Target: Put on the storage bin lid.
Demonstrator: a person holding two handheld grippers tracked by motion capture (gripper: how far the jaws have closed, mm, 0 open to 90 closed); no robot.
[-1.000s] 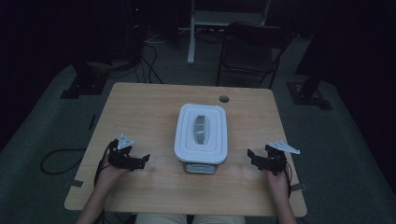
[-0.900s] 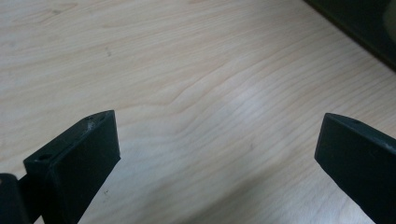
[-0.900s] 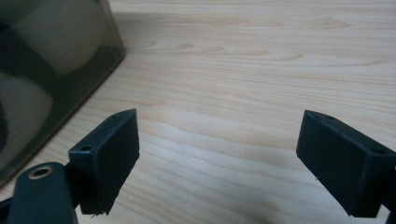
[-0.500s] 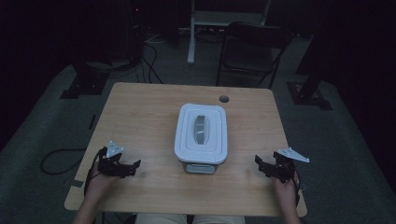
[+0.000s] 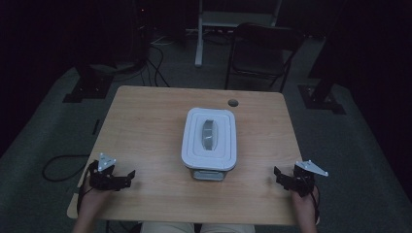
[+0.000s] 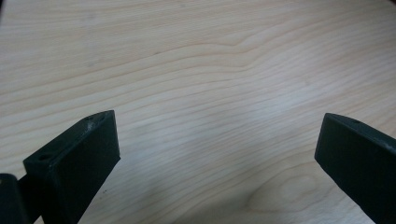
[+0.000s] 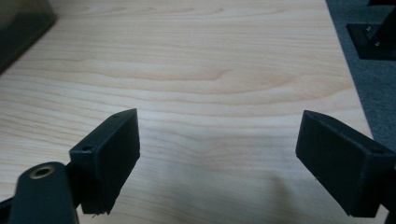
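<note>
A white lidded plastic container with a grey handle on its lid sits in the middle of the wooden table. My left gripper rests near the front left corner, well left of the container, open over bare wood. Over by the front right corner my right gripper is open too, its jaws wide apart with nothing between them. In the right gripper view a dark corner of the container shows at the upper left.
A round cable hole lies behind the container. A dark chair and a desk leg stand beyond the table. Stand bases and cables lie on the grey carpet. The table's right edge is close to my right gripper.
Both grippers have drawn back toward the table's front edge and slightly outward, away from the container. Both stayed open; the container has not moved.
</note>
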